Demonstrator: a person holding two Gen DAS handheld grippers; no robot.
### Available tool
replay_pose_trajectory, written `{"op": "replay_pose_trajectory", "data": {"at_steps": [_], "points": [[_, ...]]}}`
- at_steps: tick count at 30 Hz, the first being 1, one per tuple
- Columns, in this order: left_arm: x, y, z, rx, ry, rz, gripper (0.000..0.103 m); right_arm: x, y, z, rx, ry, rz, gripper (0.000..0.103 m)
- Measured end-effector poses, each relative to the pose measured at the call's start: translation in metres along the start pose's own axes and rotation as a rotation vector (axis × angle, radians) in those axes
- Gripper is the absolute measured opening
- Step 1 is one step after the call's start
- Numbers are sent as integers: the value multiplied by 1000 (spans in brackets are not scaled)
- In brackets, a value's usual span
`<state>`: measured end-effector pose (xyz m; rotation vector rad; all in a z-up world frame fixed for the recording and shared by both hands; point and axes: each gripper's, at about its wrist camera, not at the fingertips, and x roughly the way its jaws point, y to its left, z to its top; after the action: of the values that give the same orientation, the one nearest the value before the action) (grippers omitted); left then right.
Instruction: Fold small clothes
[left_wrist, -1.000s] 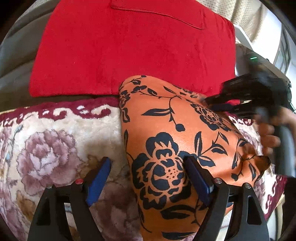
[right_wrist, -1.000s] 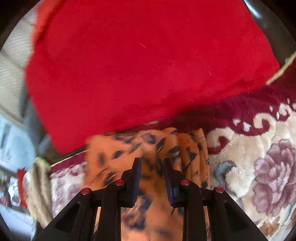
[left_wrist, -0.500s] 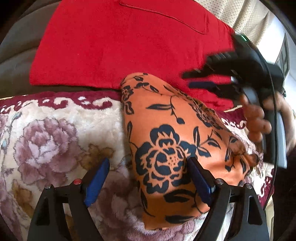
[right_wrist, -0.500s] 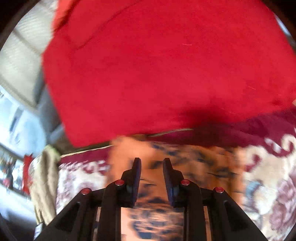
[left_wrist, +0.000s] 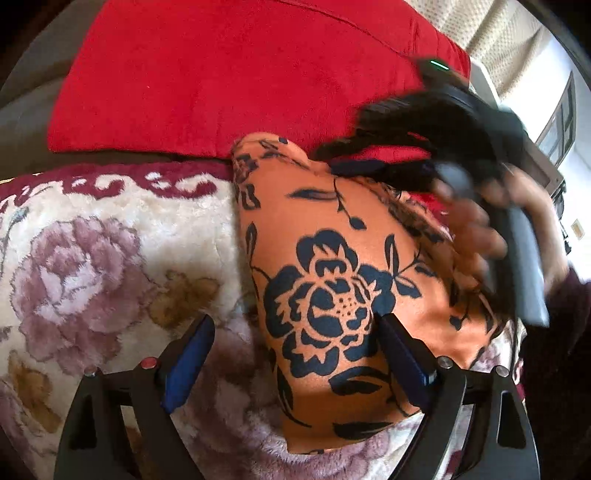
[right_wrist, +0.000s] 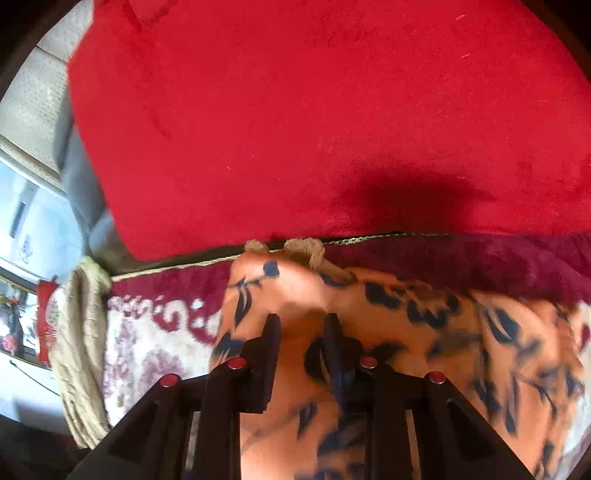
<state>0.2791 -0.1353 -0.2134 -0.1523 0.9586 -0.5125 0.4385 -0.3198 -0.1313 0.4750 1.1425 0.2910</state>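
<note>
Lengthwise, orange floral garment (left_wrist: 343, 258) runs away from left claw (left_wrist: 295, 354).

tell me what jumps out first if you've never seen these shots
The orange garment with black flower print lies bunched mid-frame on a plush cream blanket with mauve roses. A big red fleece cloth fills the space behind it. The left gripper is wide open at the garment's near edge, and the right gripper hangs over its far end.
</note>
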Motion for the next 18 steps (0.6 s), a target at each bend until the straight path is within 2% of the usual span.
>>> {"op": "replay_pose_trajectory", "data": {"at_steps": [3,5,8,10,12,13,15,18], "points": [[-17,8,7,-35,-71,3,90,-47,-8,-20,-7,-77,41,28],[-23,12,11,-50,-102,40,90,-78,-14,-38,-8,-128,51,28],[-17,12,13,-36,-83,103,90,-109,-26,-75,11,-191,45,29],[-12,6,11,-2,-55,129,90,-117,-36,-101,45,-212,52,30],[1,-4,6,74,-9,165,91,-117,-52,-126,85,-188,13,28],[4,-10,2,107,-7,176,91,-117,-62,-140,107,-183,-11,29],[4,-18,-1,151,-34,211,91,-113,-77,-169,148,-200,15,29],[1,-25,-1,186,-49,250,91,-124,-65,-178,97,-204,-50,29]]}}
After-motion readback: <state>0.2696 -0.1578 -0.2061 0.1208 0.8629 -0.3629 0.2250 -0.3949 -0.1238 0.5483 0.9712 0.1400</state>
